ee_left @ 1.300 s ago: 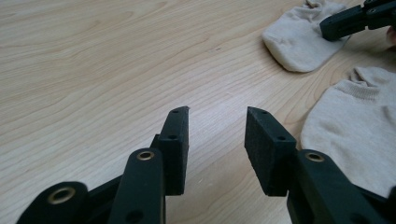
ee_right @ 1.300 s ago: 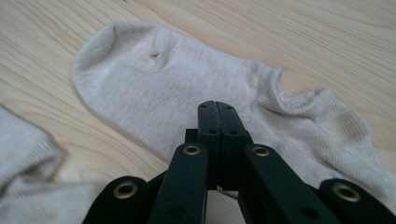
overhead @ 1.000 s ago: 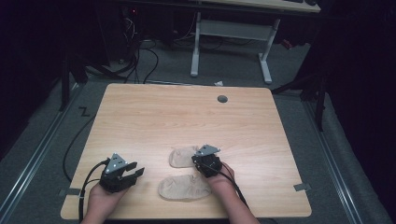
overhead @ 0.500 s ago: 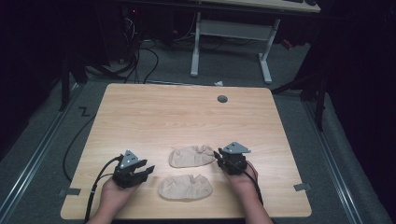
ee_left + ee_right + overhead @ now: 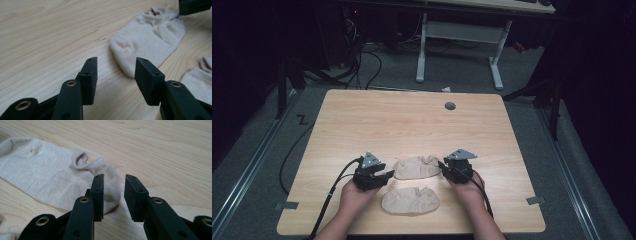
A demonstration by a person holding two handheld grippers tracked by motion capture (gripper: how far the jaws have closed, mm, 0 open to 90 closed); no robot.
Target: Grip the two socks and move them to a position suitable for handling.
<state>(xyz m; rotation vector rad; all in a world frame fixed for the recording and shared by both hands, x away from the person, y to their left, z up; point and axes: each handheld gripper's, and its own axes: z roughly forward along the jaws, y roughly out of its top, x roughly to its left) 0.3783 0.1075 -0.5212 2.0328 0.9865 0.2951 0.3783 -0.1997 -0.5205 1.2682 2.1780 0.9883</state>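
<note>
Wood-grain surface: pale laminate table (image 5: 412, 120), rectangular with rounded corners, a dark round cable port (image 5: 450, 106) set near its far edge; no marks beyond a small dark fleck in the grain seen in the left gripper view.
Far sock: beige ankle sock (image 5: 417, 167) lying flat near the table's front edge, between the two grippers; cuff end toward the right gripper, toe end toward the left gripper.
Near sock: second beige sock (image 5: 410, 201) flat on the table just in front of the first, close to the front edge, apart from both grippers.
Left gripper: left gripper (image 5: 115, 70) low over the table, jaws apart and having just been opening; nothing between them, the far sock's toe just beyond the tips.
Right gripper: right gripper (image 5: 113, 192) at the far sock's cuff end, jaws having just been opening and now parted; bare wood shows in the gap, the left jaw standing over the cuff's edge, no grip on the fabric.
Hands: one hand behind each gripper, forearms entering from the front edge, a black cable trailing from each.
Floor: grey carpet (image 5: 532, 75), metal rails (image 5: 252, 165) along both sides, loose black cables (image 5: 362, 60) behind the table.
Room: dark surround; a white-legged desk frame (image 5: 459, 37) stands beyond the table.
</note>
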